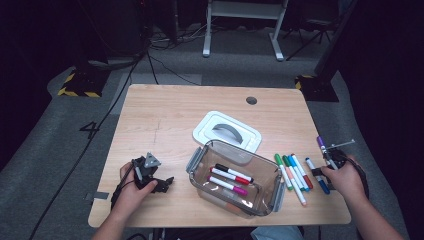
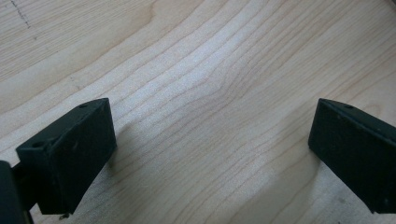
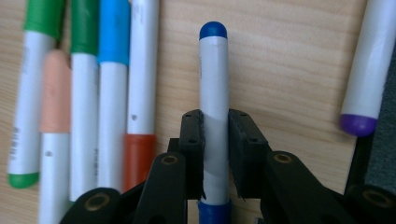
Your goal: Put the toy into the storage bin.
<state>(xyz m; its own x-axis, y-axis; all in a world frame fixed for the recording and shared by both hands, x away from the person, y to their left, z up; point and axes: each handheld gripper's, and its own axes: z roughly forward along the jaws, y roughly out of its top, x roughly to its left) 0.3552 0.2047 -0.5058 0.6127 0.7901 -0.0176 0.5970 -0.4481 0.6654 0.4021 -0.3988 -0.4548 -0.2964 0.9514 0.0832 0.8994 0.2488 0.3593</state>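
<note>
The right tongs (image 3: 215,154) are pinched on the barrel of a blue-capped marker (image 3: 214,88), the pads pressed to either side of its white body just above the blue cap at the near end; in the high view that marker (image 1: 317,176) is seen lying on the counter (image 1: 165,120) at the right, just beside the row of loose markers (image 1: 294,172) and near a purple-capped marker (image 1: 320,143). The clear container (image 1: 235,177) stands open at the middle of the counter with three markers (image 1: 230,179) already laid in it, its white lid (image 1: 227,131) set down just behind. The left tongs (image 2: 210,154) are held spread wide over bare wood, nothing between them. The grip is taken near one end rather than at the middle — so the long free end is likely to droop or swing once lifted, and the smooth round barrel could be rolled out of the pads. A tilted marker may be caught on the container's rim or on its raised latch (image 1: 194,161) and dropped outside. The neighbouring markers lie close — a sideways drag could set them rolling toward the counter's edge
</note>
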